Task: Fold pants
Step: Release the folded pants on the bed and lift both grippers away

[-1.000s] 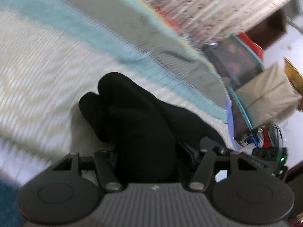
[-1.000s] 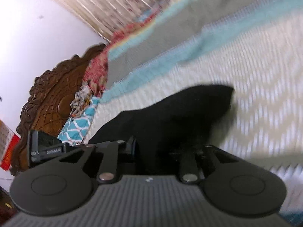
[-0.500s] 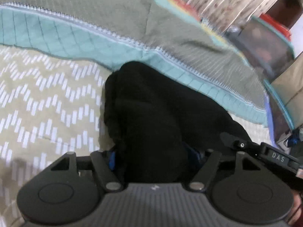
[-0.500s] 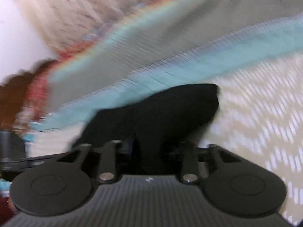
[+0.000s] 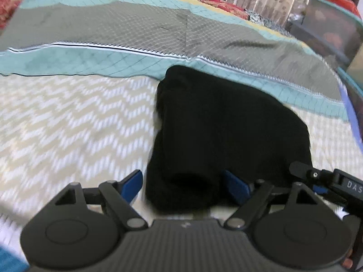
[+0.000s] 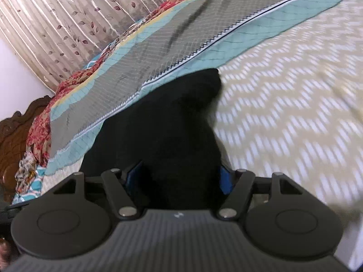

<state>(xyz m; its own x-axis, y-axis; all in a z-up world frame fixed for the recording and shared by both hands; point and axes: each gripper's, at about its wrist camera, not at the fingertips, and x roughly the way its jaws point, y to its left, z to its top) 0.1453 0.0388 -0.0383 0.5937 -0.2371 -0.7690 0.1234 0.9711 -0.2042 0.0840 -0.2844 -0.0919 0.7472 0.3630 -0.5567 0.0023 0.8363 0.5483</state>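
The black pants (image 5: 226, 124) lie as a folded bundle on the chevron bedspread (image 5: 68, 124), their far end reaching the teal quilt band. My left gripper (image 5: 183, 181) straddles the near fold. Its jaws are opening, and a strip of bedspread shows between the left blue pad (image 5: 131, 183) and the cloth. In the right wrist view the pants (image 6: 170, 124) fill the space between the blue pads (image 6: 224, 179) of my right gripper (image 6: 179, 176), whose jaws are also opening. Part of the right gripper (image 5: 329, 181) shows at the right edge of the left wrist view.
A grey and teal quilt (image 5: 136, 29) covers the far half of the bed, with patterned red bedding (image 6: 40, 117) beyond it. A leaf-print curtain (image 6: 68, 22) hangs behind. A carved wooden headboard (image 6: 15, 131) is at the left, and storage boxes (image 5: 329, 34) stand past the bed's right side.
Both pairs of jaws have spread wider around the black cloth, so the blue pads now show. Both views have swung to face the quilt, and the pants have settled flatter on the bed.
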